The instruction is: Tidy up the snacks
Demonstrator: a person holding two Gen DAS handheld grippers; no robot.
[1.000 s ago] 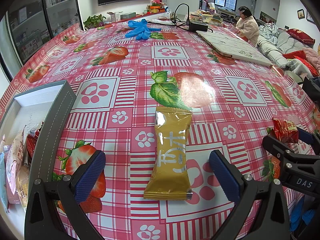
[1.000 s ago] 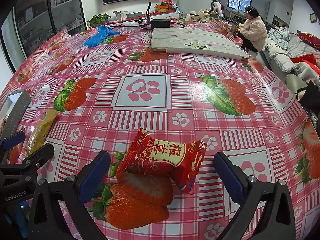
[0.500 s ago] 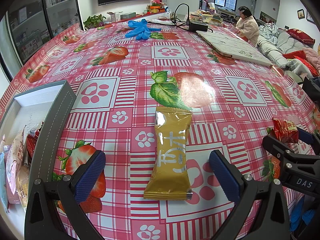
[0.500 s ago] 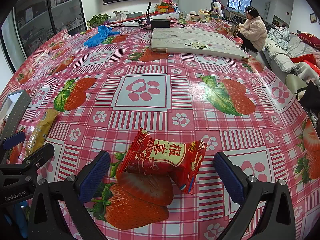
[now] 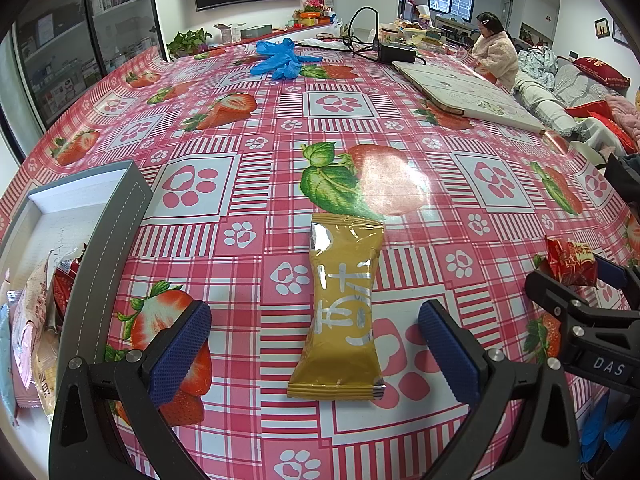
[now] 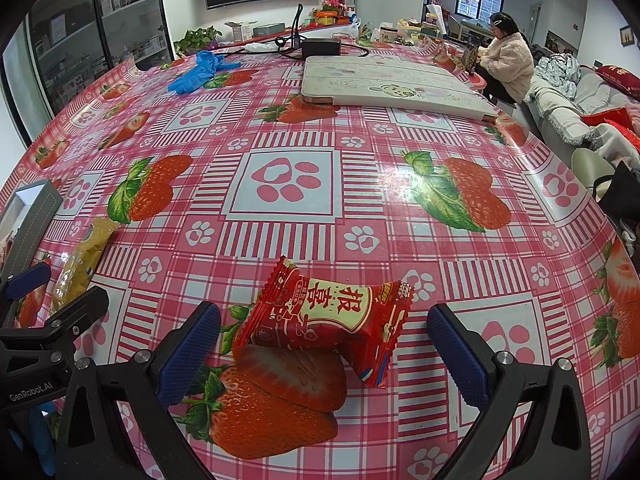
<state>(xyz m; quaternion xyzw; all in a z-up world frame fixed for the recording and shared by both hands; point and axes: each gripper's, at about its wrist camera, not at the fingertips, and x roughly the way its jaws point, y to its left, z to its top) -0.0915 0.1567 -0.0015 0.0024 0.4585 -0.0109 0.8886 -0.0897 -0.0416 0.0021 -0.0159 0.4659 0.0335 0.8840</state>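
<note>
Strawberry tablecloth (image 5: 248, 128) lies under both your grippers. Your left gripper (image 5: 316, 344) is wide apart around the gold snack (image 5: 344, 312). Your right gripper (image 6: 324, 352) is wide apart around the red snack (image 6: 332, 316). Far left sits the box (image 5: 116, 232).

box (image 5: 120, 216) left — two snack packets (image 5: 340, 312) right of it, on table (image 5: 344, 120).

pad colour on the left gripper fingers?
Dark blue, textured fingers; clearest in the left wrist view.
</note>
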